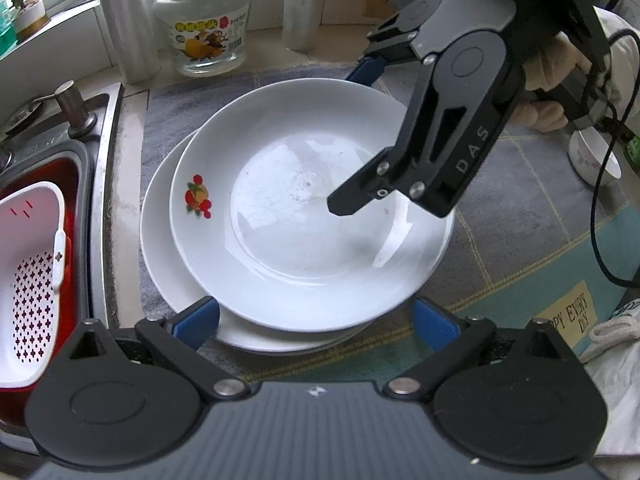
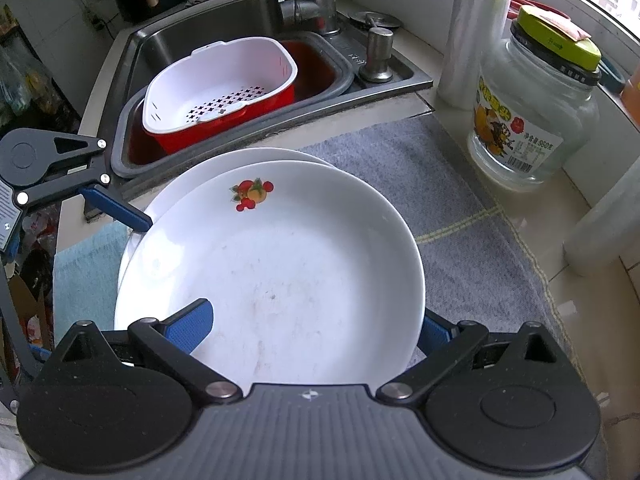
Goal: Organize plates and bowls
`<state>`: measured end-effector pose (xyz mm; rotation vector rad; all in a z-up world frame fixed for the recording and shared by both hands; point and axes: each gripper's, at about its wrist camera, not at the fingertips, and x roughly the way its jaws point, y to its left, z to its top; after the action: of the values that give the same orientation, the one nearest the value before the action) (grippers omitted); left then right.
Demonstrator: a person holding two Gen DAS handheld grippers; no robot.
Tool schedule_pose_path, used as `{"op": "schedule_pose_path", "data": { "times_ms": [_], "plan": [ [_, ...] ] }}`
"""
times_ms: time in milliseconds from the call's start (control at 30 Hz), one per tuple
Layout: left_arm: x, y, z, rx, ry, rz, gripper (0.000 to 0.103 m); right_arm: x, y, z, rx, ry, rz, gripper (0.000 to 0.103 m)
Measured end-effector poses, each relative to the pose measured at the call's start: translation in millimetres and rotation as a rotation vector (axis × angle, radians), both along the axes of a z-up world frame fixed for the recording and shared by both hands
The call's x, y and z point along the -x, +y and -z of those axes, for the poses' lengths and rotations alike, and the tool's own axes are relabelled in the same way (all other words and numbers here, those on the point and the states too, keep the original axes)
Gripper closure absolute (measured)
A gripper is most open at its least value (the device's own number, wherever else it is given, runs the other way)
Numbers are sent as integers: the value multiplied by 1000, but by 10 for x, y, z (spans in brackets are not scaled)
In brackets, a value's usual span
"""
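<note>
The lower plate [image 1: 160, 240] is mostly hidden under the upper plate [image 1: 304, 200]. The small bowl [image 1: 592, 160] is half hidden behind the right gripper [image 1: 360, 136].

Two white plates sit stacked on the grey mat: a fruit-print plate [image 1: 304, 208] on top of a plain plate [image 1: 168, 256]. One small patterned bowl [image 1: 592, 160] stands at the right edge. One lidded glass jar [image 2: 532, 108], two rolls of cling film [image 1: 120, 20] [image 1: 304, 4], one white colander [image 2: 220, 84] and one potted plant [image 1: 26, 12] complete the count.
</note>
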<state>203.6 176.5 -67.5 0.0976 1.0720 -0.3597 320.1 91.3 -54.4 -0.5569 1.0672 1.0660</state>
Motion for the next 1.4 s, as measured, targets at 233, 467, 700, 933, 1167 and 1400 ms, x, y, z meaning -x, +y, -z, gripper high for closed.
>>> {"op": "schedule_pose_path", "data": {
  "times_ms": [233,467,700,933,1167,1400],
  "plan": [
    [37,22,-26,-3,-36,-15,1,26,-3,-5,1,-6,-2,0],
    [158,42,-40,-49,-136,-46,1,100,7,-21,-2,-50,-12,0],
    [300,66,-114,-24,-239,-157,1,261,-33,-78,-34,-223,34,0],
    [450,-14,-220,-23,-380,-258,1,510,-239,-143,-78,-426,175,0],
    [467,-247,-266,-32,-480,-290,1,807,-720,-179,-118,-419,393,0],
    [369,-663,-254,91,-487,-181,1,1097,-1434,-192,-133,-364,645,0]
  ]
}}
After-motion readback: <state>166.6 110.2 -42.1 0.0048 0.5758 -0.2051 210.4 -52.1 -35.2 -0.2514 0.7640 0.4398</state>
